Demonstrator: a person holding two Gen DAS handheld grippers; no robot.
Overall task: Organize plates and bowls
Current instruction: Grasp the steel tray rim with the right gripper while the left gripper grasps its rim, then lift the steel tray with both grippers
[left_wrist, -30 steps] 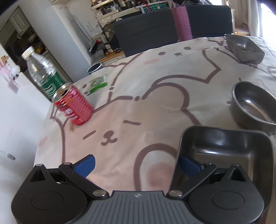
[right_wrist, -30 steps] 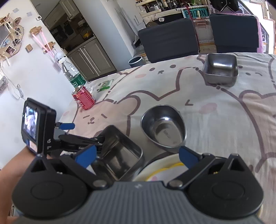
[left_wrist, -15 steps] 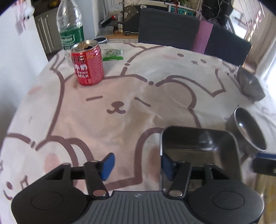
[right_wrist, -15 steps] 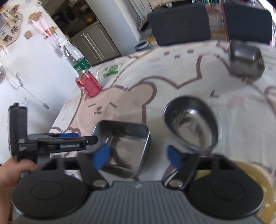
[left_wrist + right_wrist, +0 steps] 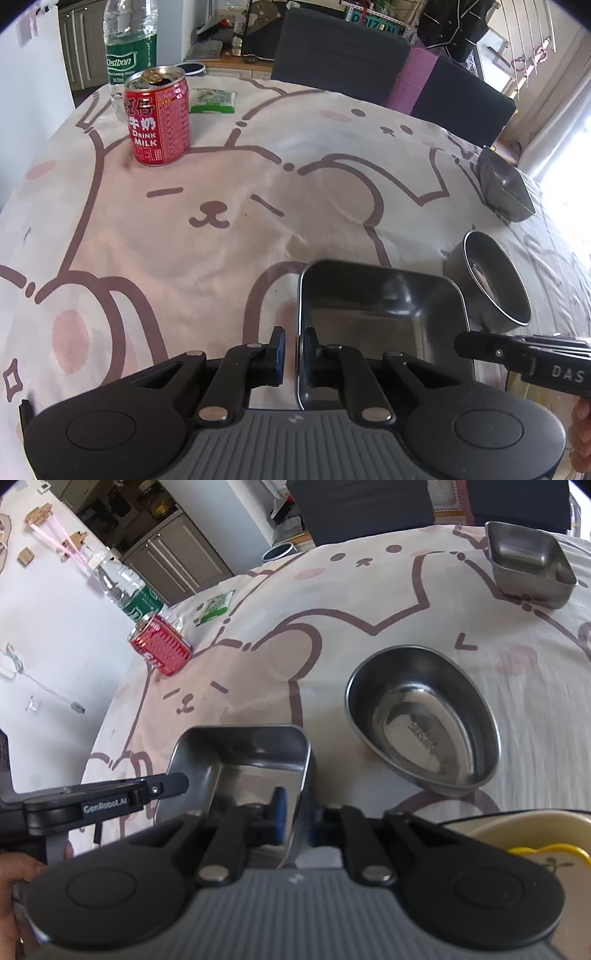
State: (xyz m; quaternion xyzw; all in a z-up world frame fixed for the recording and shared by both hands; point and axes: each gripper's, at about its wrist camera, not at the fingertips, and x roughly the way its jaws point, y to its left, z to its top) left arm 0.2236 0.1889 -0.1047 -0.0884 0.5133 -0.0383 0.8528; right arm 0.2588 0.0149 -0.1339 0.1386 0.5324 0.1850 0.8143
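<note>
We're clamping both grippers, left (image 5: 294, 347) and right (image 5: 298, 812), on opposite walls of the square stainless steel dish (image 5: 384, 302) sitting on the bear-print tablecloth (image 5: 221, 240), just beside the oval steel bowl (image 5: 424, 720).

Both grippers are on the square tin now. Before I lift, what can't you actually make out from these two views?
- Pale plate, right wrist view: cut off by the frame edge and the right gripper body; its contents are unclear.
- Square tin, near corners: hidden behind both gripper bodies.
- Left gripper: whether its fingers reach under the rim is hidden.
- Water bottle, left wrist view: top cropped.
</note>
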